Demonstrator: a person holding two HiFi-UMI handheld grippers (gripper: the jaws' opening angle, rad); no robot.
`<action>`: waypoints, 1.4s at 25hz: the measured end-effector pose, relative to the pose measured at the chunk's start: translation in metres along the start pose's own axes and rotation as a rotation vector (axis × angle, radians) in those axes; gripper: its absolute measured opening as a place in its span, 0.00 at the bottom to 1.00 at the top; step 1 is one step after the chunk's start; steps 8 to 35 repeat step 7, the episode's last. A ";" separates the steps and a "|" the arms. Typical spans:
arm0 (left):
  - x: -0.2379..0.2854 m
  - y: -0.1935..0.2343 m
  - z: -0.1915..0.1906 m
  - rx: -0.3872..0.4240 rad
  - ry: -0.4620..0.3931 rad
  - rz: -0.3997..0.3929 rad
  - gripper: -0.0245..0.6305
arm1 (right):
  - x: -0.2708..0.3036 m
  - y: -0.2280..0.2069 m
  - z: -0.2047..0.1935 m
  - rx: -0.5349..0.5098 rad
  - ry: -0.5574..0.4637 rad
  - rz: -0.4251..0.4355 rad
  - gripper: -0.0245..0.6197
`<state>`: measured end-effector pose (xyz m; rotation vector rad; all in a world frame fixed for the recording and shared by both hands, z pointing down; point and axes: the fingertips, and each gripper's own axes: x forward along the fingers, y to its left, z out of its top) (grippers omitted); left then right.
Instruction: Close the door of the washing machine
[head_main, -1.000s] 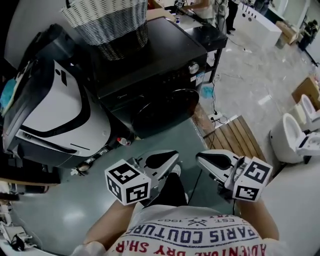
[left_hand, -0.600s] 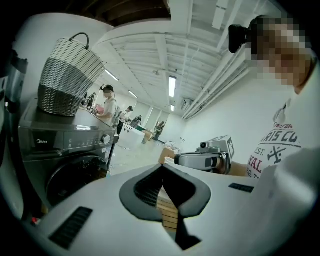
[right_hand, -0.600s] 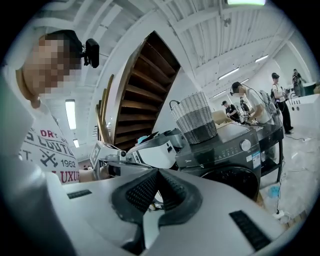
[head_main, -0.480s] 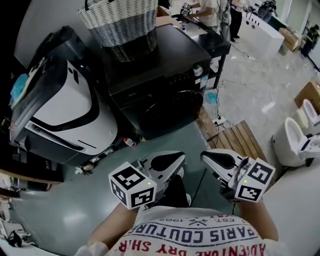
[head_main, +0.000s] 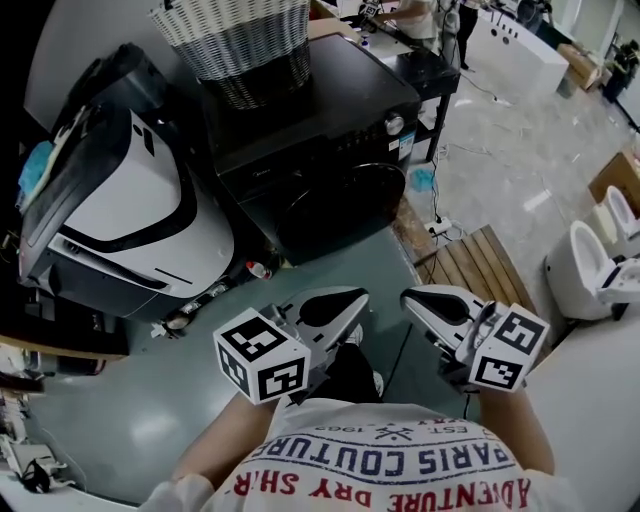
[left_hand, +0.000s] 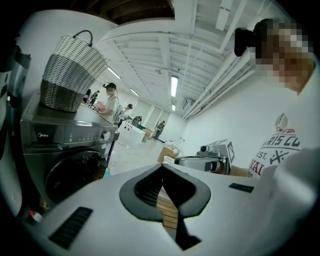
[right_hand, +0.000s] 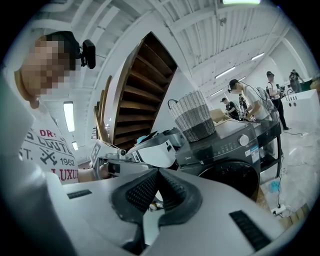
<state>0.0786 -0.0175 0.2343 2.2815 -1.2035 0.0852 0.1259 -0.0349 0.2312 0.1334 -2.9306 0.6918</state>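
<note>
The black washing machine (head_main: 320, 120) stands ahead of me, its round door (head_main: 340, 212) flush with the front, closed. Both grippers hang side by side in front of my chest, well short of the machine and touching nothing. The left gripper (head_main: 357, 297) is shut and empty, and so is the right gripper (head_main: 408, 297). In the left gripper view the shut left gripper (left_hand: 161, 166) points past the door (left_hand: 75, 175) at the left. In the right gripper view the shut right gripper (right_hand: 157, 171) has the door (right_hand: 231, 178) to its right.
A woven basket (head_main: 245, 45) sits on top of the machine. A large white and black appliance (head_main: 120, 210) leans at its left. A slatted wooden platform (head_main: 478, 270), a power strip (head_main: 437, 230) and white toilets (head_main: 595, 265) lie to the right. People stand at the back.
Both grippers have lifted a little and stayed shut. The washing machine door looks the same, closed.
</note>
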 end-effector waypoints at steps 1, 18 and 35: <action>0.001 0.000 -0.001 -0.002 0.001 -0.003 0.07 | 0.000 0.000 0.000 0.001 0.000 0.000 0.07; 0.008 0.004 -0.003 0.002 0.015 -0.007 0.07 | 0.000 -0.007 0.001 -0.002 -0.003 0.000 0.07; 0.008 0.004 -0.003 0.002 0.015 -0.007 0.07 | 0.000 -0.007 0.001 -0.002 -0.003 0.000 0.07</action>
